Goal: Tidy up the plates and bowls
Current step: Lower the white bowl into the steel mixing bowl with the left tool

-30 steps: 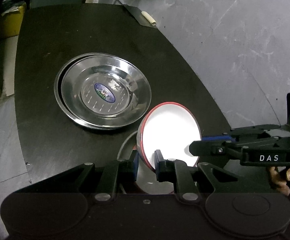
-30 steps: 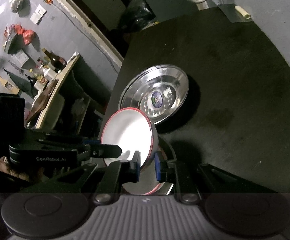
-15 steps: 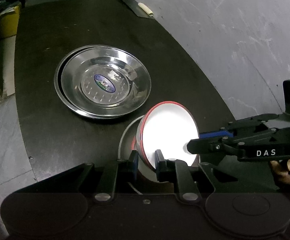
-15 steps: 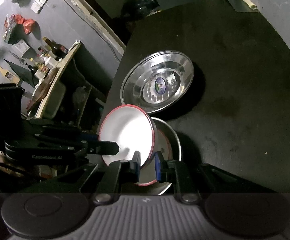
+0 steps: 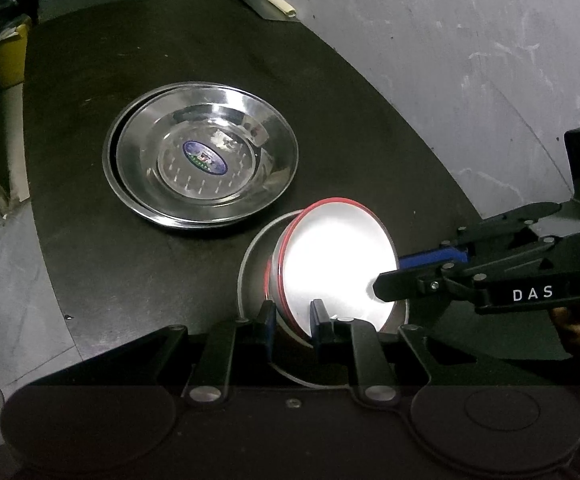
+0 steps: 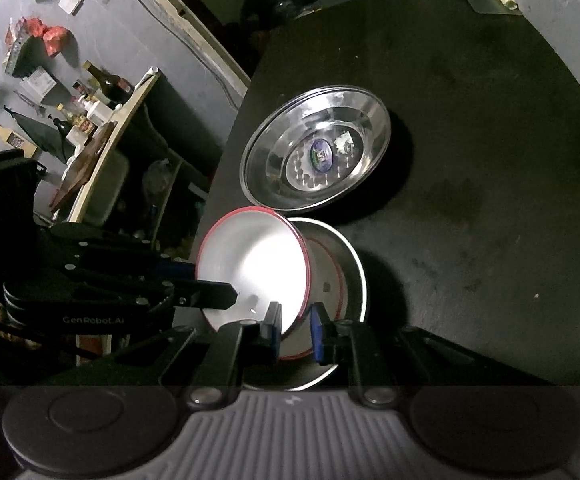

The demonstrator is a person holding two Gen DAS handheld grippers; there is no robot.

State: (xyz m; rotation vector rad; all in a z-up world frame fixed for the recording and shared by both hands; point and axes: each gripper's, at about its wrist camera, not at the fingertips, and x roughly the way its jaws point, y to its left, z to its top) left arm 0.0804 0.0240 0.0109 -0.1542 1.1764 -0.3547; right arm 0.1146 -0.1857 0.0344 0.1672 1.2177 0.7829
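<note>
A white bowl with a red rim hangs tilted over a steel bowl near the front edge of the black table. My left gripper is shut on its near rim. My right gripper comes in from the right and pinches the opposite rim. In the right wrist view the right gripper is shut on the white bowl, and the left gripper grips it from the left. Under it, another red-rimmed bowl sits inside the steel bowl.
Stacked steel plates with a blue sticker lie further back on the black table, seen also as steel plates. A small white cylinder lies at the far corner. Past the table's left edge stands a shelf with bottles.
The white bowl has tipped a little and more of the steel bowl under it shows. Both grippers keep their hold on the rim.
</note>
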